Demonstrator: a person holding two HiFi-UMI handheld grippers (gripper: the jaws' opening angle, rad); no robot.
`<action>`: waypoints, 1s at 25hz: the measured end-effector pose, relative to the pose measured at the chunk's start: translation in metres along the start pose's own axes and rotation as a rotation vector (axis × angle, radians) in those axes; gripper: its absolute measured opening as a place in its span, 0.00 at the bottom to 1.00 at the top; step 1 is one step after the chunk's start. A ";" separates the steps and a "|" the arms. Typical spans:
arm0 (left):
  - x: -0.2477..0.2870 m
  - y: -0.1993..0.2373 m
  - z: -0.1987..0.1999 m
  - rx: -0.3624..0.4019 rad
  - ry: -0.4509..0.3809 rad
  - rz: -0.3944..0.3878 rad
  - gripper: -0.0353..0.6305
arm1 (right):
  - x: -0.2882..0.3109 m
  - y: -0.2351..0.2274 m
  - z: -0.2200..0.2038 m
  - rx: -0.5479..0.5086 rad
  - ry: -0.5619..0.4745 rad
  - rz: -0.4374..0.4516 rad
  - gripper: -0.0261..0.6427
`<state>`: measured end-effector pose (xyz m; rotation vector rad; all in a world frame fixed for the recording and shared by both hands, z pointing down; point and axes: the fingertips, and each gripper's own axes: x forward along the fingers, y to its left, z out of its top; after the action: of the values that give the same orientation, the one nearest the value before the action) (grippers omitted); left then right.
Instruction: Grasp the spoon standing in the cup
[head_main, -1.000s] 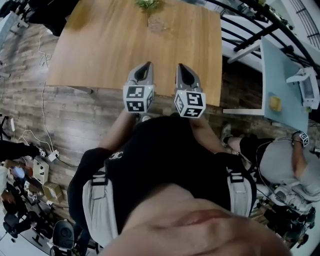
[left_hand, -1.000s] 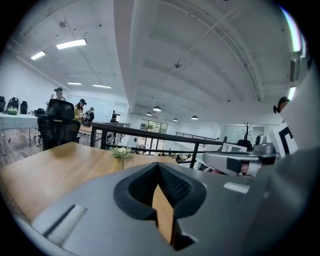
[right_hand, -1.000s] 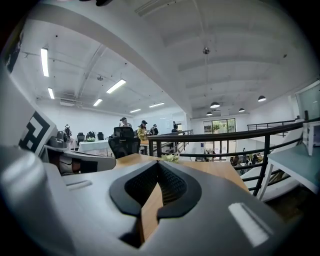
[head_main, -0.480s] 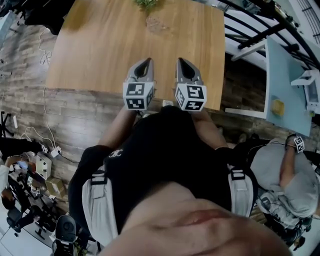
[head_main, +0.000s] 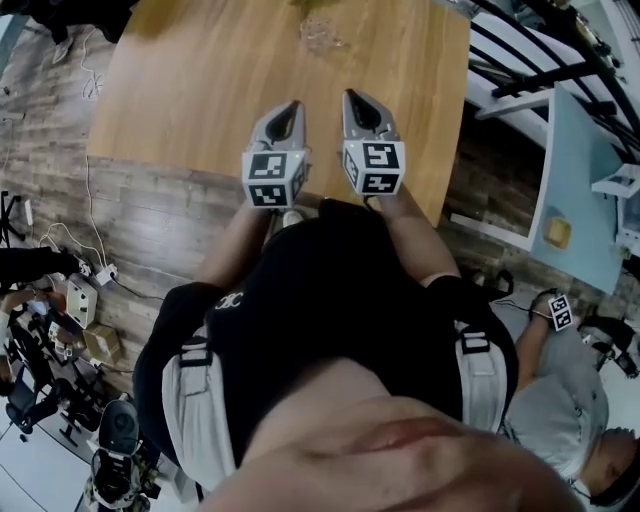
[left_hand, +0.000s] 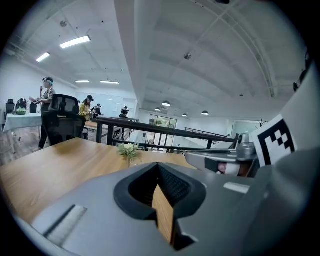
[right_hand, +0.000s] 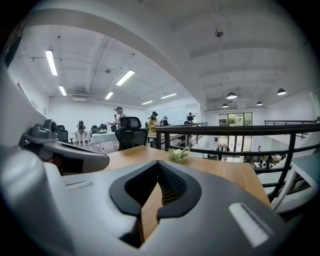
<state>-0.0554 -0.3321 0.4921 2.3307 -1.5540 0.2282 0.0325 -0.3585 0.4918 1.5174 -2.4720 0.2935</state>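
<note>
No cup or spoon shows in any view. My left gripper (head_main: 288, 112) and right gripper (head_main: 360, 104) are held side by side over the near edge of a wooden table (head_main: 200, 90), both pointing at its far end. Both are shut with nothing between the jaws. In the left gripper view, the left gripper (left_hand: 159, 167) has its tips together, and the right one sits at that view's right edge. The right gripper view shows the same closed tips on the right gripper (right_hand: 159, 167).
A small glass vase of white-green flowers (head_main: 321, 36) (left_hand: 128, 150) (right_hand: 178, 155) stands at the table's far end. A black railing (right_hand: 235, 131) runs along the right side. A pale blue desk (head_main: 570, 190) and a seated person (head_main: 560, 420) are at the right. Cables and boxes (head_main: 80, 310) lie on the floor at left.
Both grippers have moved a little forward over the table edge, the right one further. The vase sits nearer the top of the head view. Both jaws stay shut.
</note>
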 end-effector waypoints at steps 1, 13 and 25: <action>0.001 0.004 -0.001 -0.003 0.004 0.011 0.07 | 0.007 0.000 0.000 -0.005 0.000 0.005 0.04; 0.009 0.039 -0.021 -0.042 0.058 0.125 0.07 | 0.092 -0.019 -0.015 -0.072 0.050 0.034 0.04; -0.012 0.090 -0.037 -0.077 0.095 0.273 0.07 | 0.182 -0.022 -0.049 -0.112 0.140 0.060 0.09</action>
<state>-0.1413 -0.3404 0.5394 2.0151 -1.7967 0.3315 -0.0232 -0.5083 0.5935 1.3338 -2.3852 0.2577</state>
